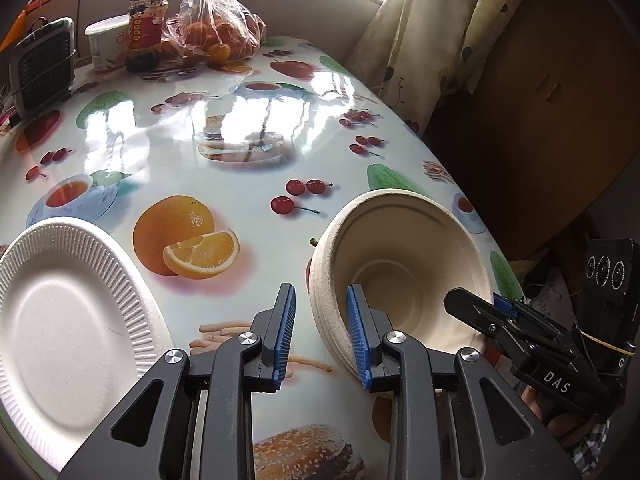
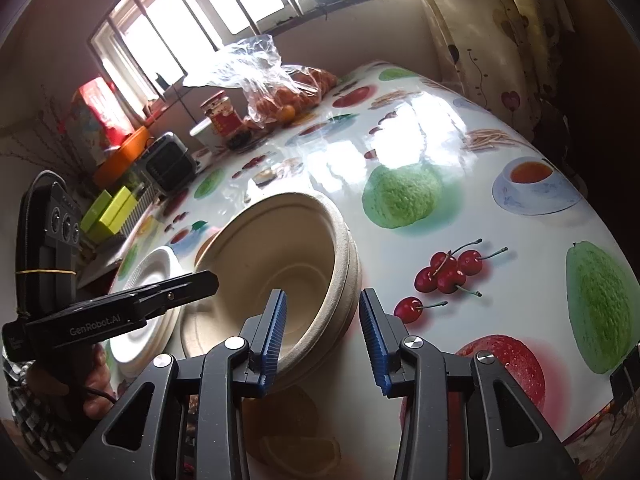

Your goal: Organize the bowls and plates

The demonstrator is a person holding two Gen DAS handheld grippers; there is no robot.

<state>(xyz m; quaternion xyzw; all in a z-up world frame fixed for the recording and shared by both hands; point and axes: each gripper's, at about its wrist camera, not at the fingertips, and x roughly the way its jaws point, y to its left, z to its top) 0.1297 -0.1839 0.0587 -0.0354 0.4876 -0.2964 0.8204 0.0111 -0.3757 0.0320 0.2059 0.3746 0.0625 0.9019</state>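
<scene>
The bowls (image 1: 400, 260) are a small stack of tan paper bowls, one inside the other. They sit on the table (image 1: 248, 184) at about 4 o'clock in the left view. A white paper plate (image 1: 60, 312) lies well apart from them, at about 8 o'clock. The stack looks tipped a little toward the grippers, but I cannot be sure.

The left gripper (image 1: 320, 288) has its two jaws on either side of the rim at the 9 o'clock side of the bowls. One blue pad is inside the top bowl and one is outside. There is a gap between the outside pad and the bowl wall, so it is not squeezing yet. The right gripper (image 2: 323, 293) is set the same way on the 3 o'clock side of the rim. Its inside pad is in the bowl, and its outside pad is just beside the wall but not on it. So both grippers are open, with the rim between their jaws.

The bowls look very light. I think they are thin and a bit bendy, so a hard squeeze could dent the rim. The rolled rim looks like the firmest part, so that is the best place to hold. The paper looks rough, so it should not slip much. The table cover is shiny and the bowls could slide on it. The bowls may stick together, so one could come up alone or the whole stack could.

Far away, at 11 o'clock, are a bag of oranges (image 1: 216, 36) and a jar (image 1: 146, 24).
</scene>
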